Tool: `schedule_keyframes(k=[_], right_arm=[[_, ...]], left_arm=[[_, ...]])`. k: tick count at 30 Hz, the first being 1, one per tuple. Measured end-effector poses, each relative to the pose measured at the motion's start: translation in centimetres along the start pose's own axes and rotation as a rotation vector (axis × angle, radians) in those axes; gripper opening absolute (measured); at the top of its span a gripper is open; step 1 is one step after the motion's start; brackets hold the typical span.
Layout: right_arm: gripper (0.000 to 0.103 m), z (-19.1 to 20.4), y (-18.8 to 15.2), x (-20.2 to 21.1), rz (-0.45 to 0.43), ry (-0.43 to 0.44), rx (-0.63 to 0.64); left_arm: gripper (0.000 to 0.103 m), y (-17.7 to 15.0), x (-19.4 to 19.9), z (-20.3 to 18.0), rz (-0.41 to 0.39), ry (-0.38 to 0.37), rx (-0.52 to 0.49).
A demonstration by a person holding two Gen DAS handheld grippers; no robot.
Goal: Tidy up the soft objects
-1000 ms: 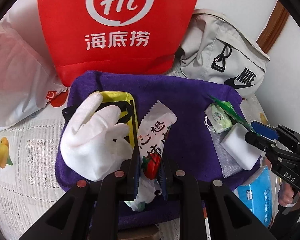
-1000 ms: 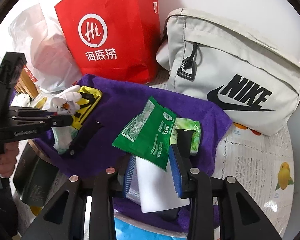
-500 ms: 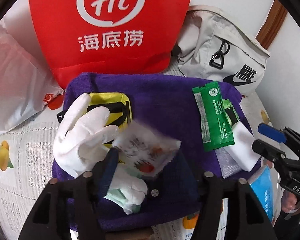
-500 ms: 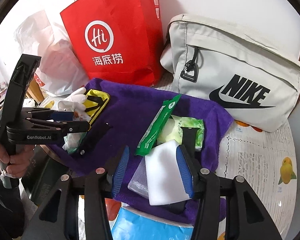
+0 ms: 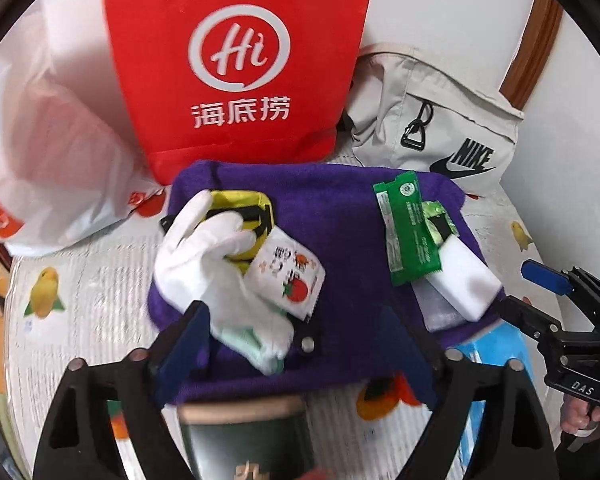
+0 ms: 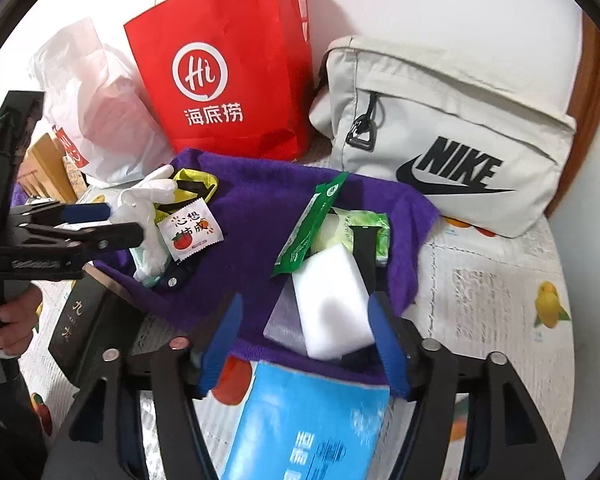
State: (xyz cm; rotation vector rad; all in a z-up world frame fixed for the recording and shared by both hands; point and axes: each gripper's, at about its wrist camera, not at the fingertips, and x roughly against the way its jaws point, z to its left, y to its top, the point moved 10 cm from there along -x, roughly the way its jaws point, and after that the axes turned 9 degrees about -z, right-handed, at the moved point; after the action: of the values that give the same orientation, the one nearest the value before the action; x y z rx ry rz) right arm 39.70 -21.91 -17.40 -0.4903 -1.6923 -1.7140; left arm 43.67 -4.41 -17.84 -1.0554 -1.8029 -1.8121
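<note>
1. Sachet (image 5: 288, 276) lies on the glove (image 5: 204, 264), green packet (image 6: 312, 224) over the sponge (image 6: 332, 300), all on the purple towel (image 5: 332, 208).
2. Both tongs, left (image 5: 300, 344) and right (image 6: 304, 340), gape empty.
3. Seemingly between picks; next, choose a piece and close gently.

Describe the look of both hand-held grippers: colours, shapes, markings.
Both are black plastic frames with silver rivets and blue finger pads. The right hand-held gripper carries white "DAS" lettering near its handle; the left hand-held gripper has a white, blurred label on its side. Bare hands hold the handles.
</note>
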Motion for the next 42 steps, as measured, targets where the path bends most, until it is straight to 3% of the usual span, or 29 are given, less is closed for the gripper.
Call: schedule_keyframes(k=[5, 8, 13, 27, 42], right_arm=[[0.076, 0.6, -0.7, 2.5, -0.011, -0.003, -0.053], [0.092, 1.3, -1.3, 4.2, -0.026, -0.016, -0.051], [0.093, 2.0, -3.0, 7.2, -0.023, -0.011, -0.086], [0.101, 2.9, -8.6, 17.7, -0.098, -0.116, -0.104], [0.102, 5.0, -14.1, 26.2, -0.191, -0.167, -0.071]], left_arm=[[0.097, -1.1, 4.2, 0.2, -0.051, 0.036, 0.005], [0.099, -2.0, 6.8, -0.2, -0.078, 0.047, 0.003], [0.102, -3.8, 11.0, -1.6, -0.113, 0.055, 0.007], [0.102, -10.7, 20.7, -6.2, -0.223, 0.13, -0.019], [0.102, -17.7, 27.8, -8.3, -0.289, 0.155, -0.011]])
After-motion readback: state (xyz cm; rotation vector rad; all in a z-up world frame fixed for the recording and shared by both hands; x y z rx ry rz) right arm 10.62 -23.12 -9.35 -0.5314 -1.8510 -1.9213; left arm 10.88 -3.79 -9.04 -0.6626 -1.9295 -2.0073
